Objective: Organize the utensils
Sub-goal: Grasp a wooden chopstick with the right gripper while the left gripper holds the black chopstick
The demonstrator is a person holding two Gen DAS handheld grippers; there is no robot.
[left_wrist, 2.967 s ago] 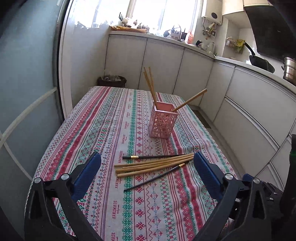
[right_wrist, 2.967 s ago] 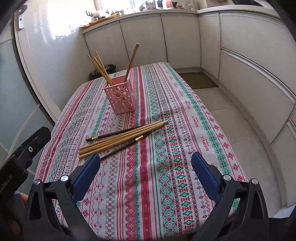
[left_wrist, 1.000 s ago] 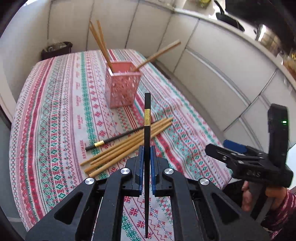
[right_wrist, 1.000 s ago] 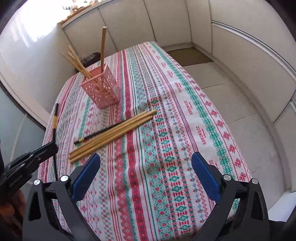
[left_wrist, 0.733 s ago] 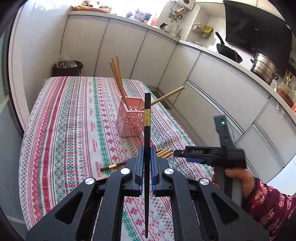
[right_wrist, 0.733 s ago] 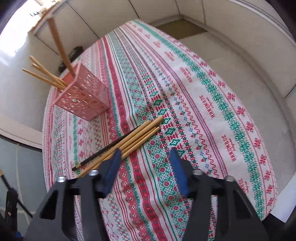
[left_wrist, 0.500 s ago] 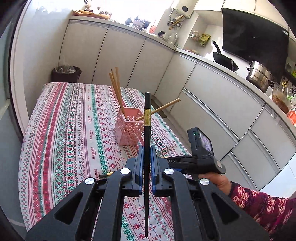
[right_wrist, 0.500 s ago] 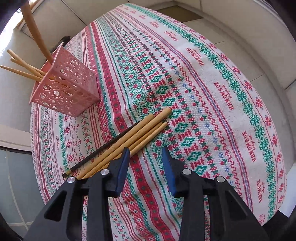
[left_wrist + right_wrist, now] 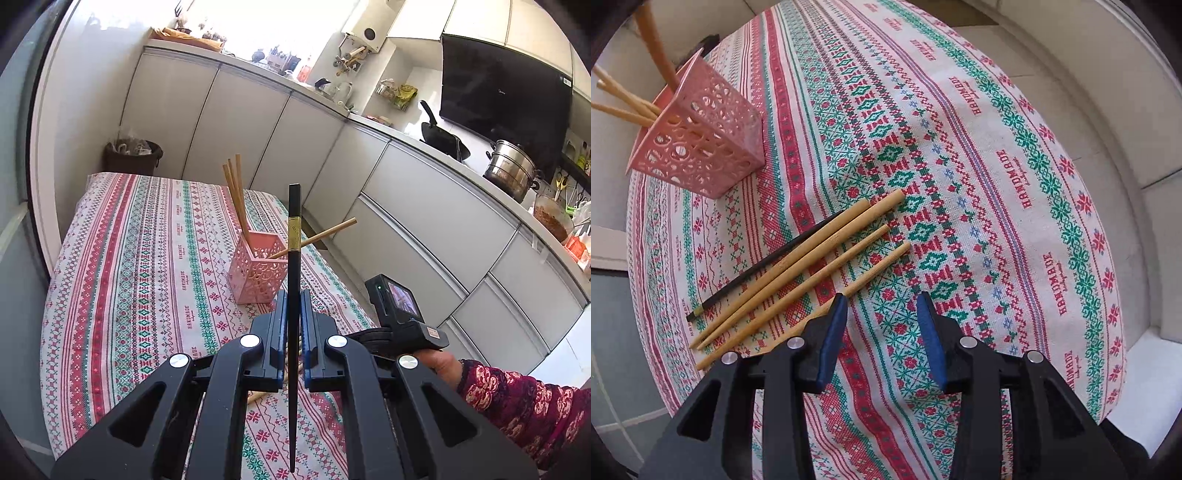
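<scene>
- My left gripper [image 9: 291, 306] is clamped on a black chopstick [image 9: 294, 258] with a gold band, holding it upright above the table with its upper end toward the pink perforated holder [image 9: 258, 273].
- The holder stands on the patterned tablecloth [image 9: 147, 258] and already has four bamboo chopsticks in it: three bunched together and leaning back, one slanting out to the right.
- My right gripper [image 9: 882, 328] points steeply down over the loose pile. Its jaws have just been opening a little after narrowing, and now stand partly apart with only cloth between them.
- The left blue pad [image 9: 833, 332] sits just beside, perhaps touching, the nearest bamboo chopstick [image 9: 820, 299]; I cannot tell whether there is contact, and nothing is gripped.
- On the cloth lie four loose bamboo chopsticks [image 9: 790, 266] fanned side by side, with a second black chopstick [image 9: 764, 266] along their far edge, near the holder in the right wrist view.
- By my reckoning the job is under halfway: four sticks are stowed, one is in the air, five are on the table.
- What I judge remains: drop the black chopstick into the holder, then take up the bamboo ones and the other black one in turn.
- The person's right hand [image 9: 437, 363], in a patterned sleeve, grips the right tool's handle.
</scene>
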